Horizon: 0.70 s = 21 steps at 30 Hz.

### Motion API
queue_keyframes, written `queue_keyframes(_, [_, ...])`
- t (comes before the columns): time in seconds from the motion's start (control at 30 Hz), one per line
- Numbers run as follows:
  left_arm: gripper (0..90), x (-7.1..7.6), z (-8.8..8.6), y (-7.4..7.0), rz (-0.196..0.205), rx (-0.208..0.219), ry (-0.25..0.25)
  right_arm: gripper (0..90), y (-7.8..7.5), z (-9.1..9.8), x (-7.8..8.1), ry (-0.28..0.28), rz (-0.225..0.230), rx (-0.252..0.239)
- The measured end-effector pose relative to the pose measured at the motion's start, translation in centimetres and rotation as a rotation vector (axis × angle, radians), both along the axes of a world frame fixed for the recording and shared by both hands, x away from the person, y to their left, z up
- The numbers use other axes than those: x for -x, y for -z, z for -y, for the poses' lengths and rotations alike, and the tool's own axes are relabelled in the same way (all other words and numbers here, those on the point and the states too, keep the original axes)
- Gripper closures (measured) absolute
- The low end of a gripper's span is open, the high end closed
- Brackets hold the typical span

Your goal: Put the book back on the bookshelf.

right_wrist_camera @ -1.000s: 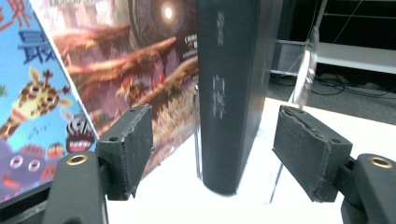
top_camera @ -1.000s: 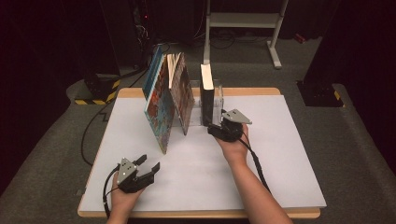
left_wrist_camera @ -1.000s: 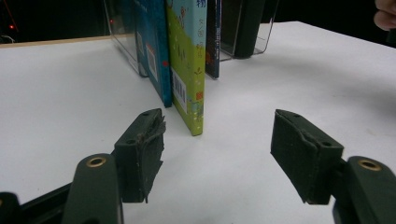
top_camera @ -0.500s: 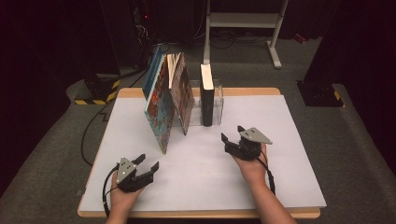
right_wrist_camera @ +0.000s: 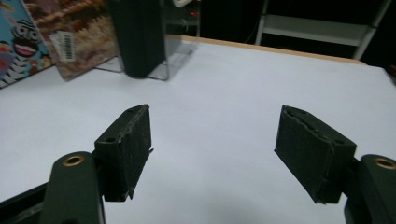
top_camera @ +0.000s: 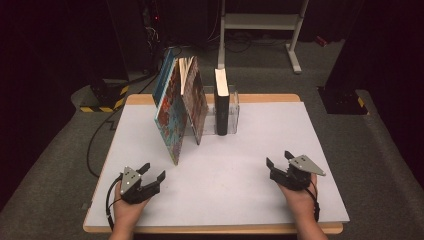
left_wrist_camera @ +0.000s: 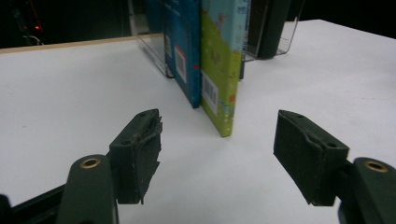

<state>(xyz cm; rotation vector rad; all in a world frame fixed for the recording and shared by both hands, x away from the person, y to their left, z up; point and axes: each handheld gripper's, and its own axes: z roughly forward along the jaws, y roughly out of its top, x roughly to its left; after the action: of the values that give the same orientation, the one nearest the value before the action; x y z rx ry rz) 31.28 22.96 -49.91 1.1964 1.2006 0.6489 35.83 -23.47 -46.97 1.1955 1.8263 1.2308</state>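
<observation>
Nearest, on the near part of the white table, well short of the clear book stand: left gripper and right gripper, each in a hand, fingers spread wide and holding nothing, right fingers likewise gaping over bare table.

Farther in, left of the stand and leaning together like a tent: two thin picture books, the nearer one's bottom corner reaching closest to the left gripper. Seen along the left fingers, a blue cover and a green one side by side, barcodes facing out. Probably light, flexible and glossy, so prone to sliding or flopping; best pinched across the spine or low on a cover edge, both at once likely to topple.

Inside the stand, upright: a thick black book, pale page edges on top. Likely heavier and stiff; firm hold across its width near the top seems soundest.

Beyond the stand: table's wooden far edge, dark floor.
</observation>
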Motion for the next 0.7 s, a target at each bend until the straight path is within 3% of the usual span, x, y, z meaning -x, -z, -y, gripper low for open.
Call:
queue_keyframes(0.1, [31.8, -0.1, -1.3, -0.3, 0.005, -0.027, -0.033, 26.4, 0.2, 1.8, 0.7, 0.034, 0.001, 0.005])
queue_keyframes(0.37, [27.2, 0.1, -6.1, -0.8, -0.021, -0.004, -0.144, 25.6, 0.4, 6.5, 3.0, 0.129, 0.027, 0.021])
queue_keyframes(0.53, [26.2, 0.1, -6.2, -0.8, -0.02, -0.001, -0.154, 25.0, 0.6, 8.2, 2.8, 0.171, 0.006, -0.025])
queue_keyframes(0.7, [25.7, -0.1, -5.7, -0.5, -0.03, -0.018, -0.141, 25.0, 1.0, 8.2, 2.5, 0.168, -0.011, -0.014])
